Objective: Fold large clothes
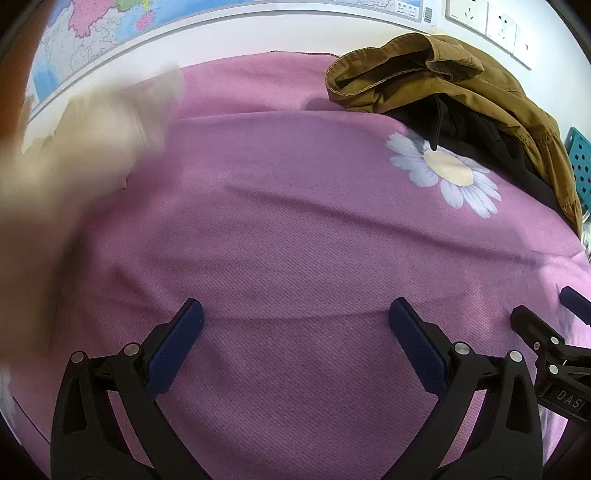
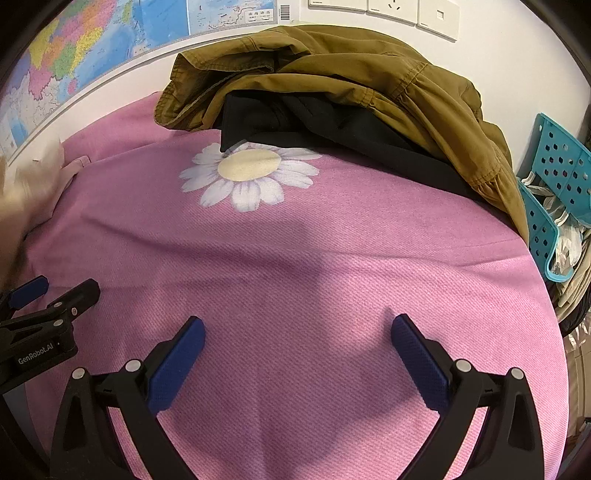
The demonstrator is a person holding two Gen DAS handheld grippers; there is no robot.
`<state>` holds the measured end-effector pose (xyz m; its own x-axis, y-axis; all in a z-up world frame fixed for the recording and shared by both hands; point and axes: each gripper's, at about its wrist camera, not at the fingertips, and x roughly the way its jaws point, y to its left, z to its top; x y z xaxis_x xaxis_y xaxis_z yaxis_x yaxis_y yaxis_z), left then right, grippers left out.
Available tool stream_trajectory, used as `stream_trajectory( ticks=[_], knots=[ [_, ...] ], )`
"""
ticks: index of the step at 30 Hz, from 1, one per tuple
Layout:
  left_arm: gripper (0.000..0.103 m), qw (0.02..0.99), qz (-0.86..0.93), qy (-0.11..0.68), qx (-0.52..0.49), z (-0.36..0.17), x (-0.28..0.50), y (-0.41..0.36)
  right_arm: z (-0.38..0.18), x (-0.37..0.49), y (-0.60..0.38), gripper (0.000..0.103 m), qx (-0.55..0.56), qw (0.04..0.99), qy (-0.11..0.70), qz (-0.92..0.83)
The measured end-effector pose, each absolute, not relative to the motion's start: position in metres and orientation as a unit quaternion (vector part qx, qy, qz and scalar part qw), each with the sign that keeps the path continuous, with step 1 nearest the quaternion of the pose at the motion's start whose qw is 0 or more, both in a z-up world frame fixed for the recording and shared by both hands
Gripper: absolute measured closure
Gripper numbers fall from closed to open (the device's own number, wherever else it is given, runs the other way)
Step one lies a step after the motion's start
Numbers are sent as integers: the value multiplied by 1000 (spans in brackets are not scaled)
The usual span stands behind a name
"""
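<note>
The brown jacket (image 2: 369,85) is lying crumpled at the far right of the pink cover (image 2: 295,277), against the wall (image 2: 498,55). It is resting on top of a black garment (image 2: 351,133), which is overlapping the edge of the daisy print (image 2: 251,173). Both are unfolded, so they appear to be waiting their turn. A pale cloth (image 1: 74,147) is showing at the far left of the cover; it is heavily blurred, so whether it is folded, or moving, cannot be told.

The left gripper (image 1: 295,325) is hovering over the near middle of the cover, jaws spread wide and holding nothing. The right gripper (image 2: 297,339) is hovering just beside it, to its right, jaws likewise spread wide and holding nothing. Each gripper is appearing at the edge of the other's view, so the two are working close together. The bare middle of the cover is likely serving as the folding area, with unfolded items stacked at one side.

Judged from this layout, the next step is calling for a reach toward the jacket, since it is lying uppermost.

A wall map (image 2: 92,44) and sockets (image 2: 391,9) are showing behind the cover, and a teal basket (image 2: 554,170) is standing off its right side.
</note>
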<state>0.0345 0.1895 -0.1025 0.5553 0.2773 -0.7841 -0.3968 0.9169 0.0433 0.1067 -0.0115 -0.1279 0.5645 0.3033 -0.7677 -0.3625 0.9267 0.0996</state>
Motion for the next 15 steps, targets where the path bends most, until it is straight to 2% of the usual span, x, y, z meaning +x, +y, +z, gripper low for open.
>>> stream_trajectory(
  ticks=[15],
  knots=[
    [4, 879, 192, 431, -69, -103, 36, 189, -128, 107, -12, 5, -35, 884, 427, 188]
  ],
)
